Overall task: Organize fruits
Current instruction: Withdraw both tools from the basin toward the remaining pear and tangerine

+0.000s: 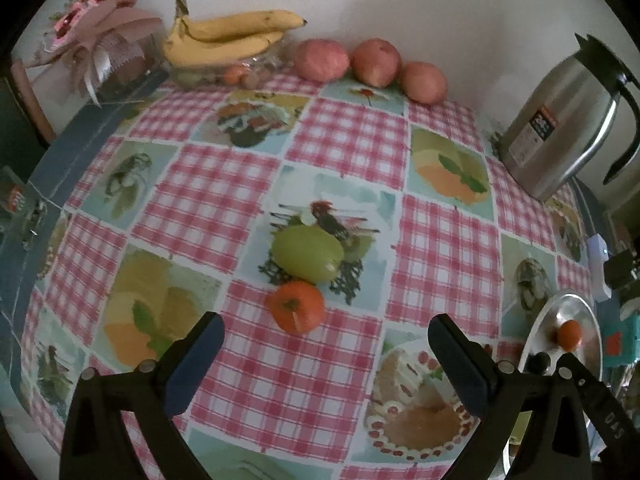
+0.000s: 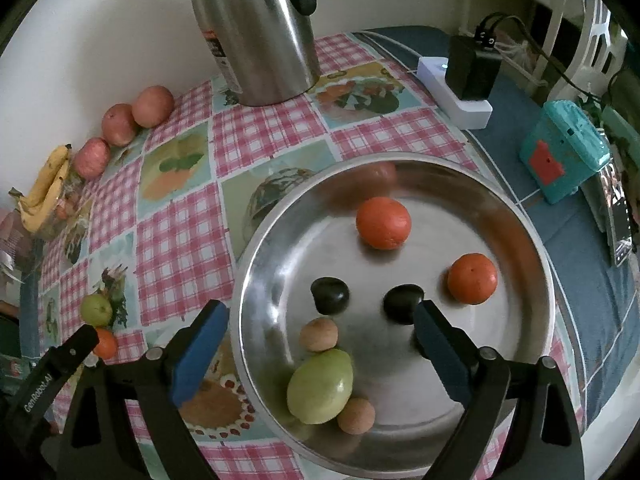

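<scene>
Checked table [image 1: 352, 148] – steel bowl [image 2: 276, 240], kettle [image 2: 256, 36], loose fruit (apples [image 1: 376, 62]).

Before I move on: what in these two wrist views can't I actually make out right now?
- Left wrist view: the metal plate is cut off by the right gripper's arm and the frame edge; only one orange shows.
- Left wrist view: small fruits under the bananas are blurred and too small to name.
- Right wrist view: the plate's near rim is hidden behind the right gripper.
</scene>
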Available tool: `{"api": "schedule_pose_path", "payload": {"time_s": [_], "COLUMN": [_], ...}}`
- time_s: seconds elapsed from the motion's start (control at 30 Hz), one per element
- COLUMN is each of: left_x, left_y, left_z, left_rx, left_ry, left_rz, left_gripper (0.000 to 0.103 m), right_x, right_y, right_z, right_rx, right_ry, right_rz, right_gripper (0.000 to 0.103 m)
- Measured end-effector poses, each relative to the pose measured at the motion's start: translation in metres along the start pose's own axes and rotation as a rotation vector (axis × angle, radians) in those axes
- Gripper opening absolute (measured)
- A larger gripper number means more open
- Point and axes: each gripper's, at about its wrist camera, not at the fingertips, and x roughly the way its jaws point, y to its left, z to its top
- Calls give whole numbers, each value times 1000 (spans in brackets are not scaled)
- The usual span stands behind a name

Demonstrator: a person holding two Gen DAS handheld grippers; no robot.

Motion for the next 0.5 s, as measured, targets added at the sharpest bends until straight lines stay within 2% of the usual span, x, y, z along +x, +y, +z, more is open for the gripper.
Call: {"api": "schedule_pose_path", "payload": {"time_s": [0.2,0.5], "left_x": [3,-3], "left_y": [22,68], "left_z": [6,15], "left_rx": [-24,-112], "left_ry": [18,-15], "left_rz": [-18,29], "left_gripper": [103,103], "right_x": [2,5], "right_y": [9,40], "right_z": [-3,-15], "right_rx": [-26,-98], "right_ry": [3,23], "right_rz": [0,29], "right_gripper": [95,95]}}
